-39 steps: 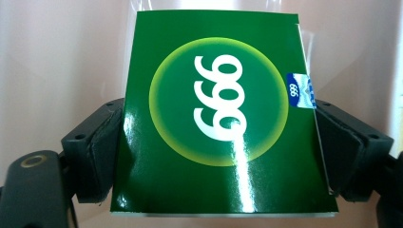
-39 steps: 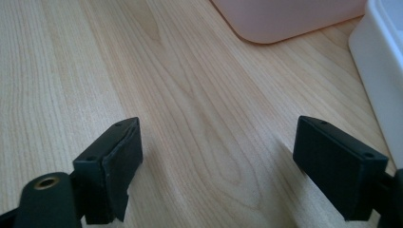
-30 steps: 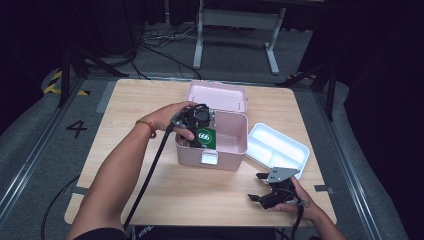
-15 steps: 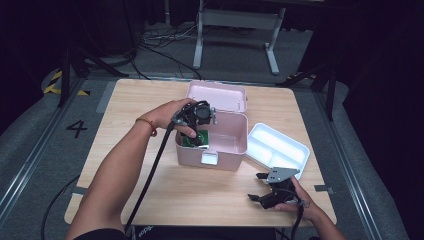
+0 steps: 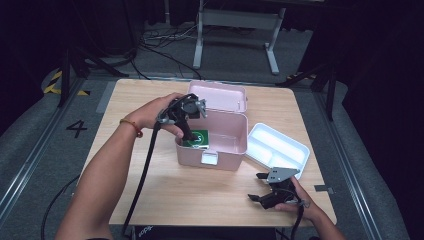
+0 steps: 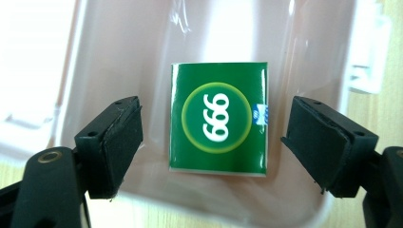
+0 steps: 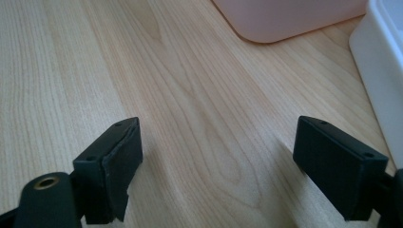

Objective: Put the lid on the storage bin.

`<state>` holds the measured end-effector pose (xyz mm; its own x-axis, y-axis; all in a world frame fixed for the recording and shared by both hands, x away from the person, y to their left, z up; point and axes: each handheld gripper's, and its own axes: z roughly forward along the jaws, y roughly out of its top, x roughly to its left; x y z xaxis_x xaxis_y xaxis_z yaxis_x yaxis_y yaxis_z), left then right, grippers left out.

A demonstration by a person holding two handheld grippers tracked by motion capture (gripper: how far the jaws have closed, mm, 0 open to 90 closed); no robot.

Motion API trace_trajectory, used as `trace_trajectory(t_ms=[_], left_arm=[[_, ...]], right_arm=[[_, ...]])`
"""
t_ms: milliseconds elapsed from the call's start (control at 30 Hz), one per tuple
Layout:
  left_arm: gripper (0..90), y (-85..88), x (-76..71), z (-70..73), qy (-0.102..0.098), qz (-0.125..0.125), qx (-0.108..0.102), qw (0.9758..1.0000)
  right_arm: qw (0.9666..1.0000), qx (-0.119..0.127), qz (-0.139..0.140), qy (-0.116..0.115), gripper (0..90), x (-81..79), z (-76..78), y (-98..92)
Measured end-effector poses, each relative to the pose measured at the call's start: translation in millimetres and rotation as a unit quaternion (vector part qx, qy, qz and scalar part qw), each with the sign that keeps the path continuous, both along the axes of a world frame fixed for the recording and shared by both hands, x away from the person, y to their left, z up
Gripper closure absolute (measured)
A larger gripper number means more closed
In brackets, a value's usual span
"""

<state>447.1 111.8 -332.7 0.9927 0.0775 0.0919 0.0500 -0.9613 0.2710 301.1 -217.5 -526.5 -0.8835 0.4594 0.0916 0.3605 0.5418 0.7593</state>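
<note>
The green packet (image 6: 218,124) lies flat on the floor of the pink box (image 5: 225,155), near the front wall. The left tool (image 5: 192,131) hangs just above it, inside the box. Its jaws stand apart, one on each side of the packet, and they have just been closing a little. They hold nothing; there is a gap between each pad and the packet.

The right tool (image 5: 262,197) rests low on the bench (image 5: 150,195), well apart from the box. Its jaws are wide open and empty.

What could go wrong? The left tool may bump the box wall as it comes out, because the box is tight around it. That could push the box along the bench. The lid (image 5: 220,95) stands open behind the box, so the cable could catch on it. The white tray (image 5: 277,147) sits just beside the box and could get knocked too.

Count: one pink box, one lid, one green packet, one white tray, two tools, one bench.
</note>
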Motion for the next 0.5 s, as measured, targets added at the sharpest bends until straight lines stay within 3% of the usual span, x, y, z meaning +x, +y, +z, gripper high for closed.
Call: trace_trajectory(t_ms=[233,333,500], left_arm=[[22.6,25.7,-12.7,14.0,-0.022,0.011,-0.013,0.9996],[22.8,38.1,-20.9,18.3,-0.032,0.021,-0.021,0.9991],[21.6,58.8,-38.9,19.9,-0.043,0.031,-0.034,0.9980]], right_arm=[[1.0000,-0.008,0.001,0.004,17.3,0.1,1.6,-0.7],[0.9999,-0.013,-0.002,0.008,22.4,0.0,3.9,-2.9],[0.9999,0.002,0.002,0.010,23.5,1.3,11.7,-10.0]])
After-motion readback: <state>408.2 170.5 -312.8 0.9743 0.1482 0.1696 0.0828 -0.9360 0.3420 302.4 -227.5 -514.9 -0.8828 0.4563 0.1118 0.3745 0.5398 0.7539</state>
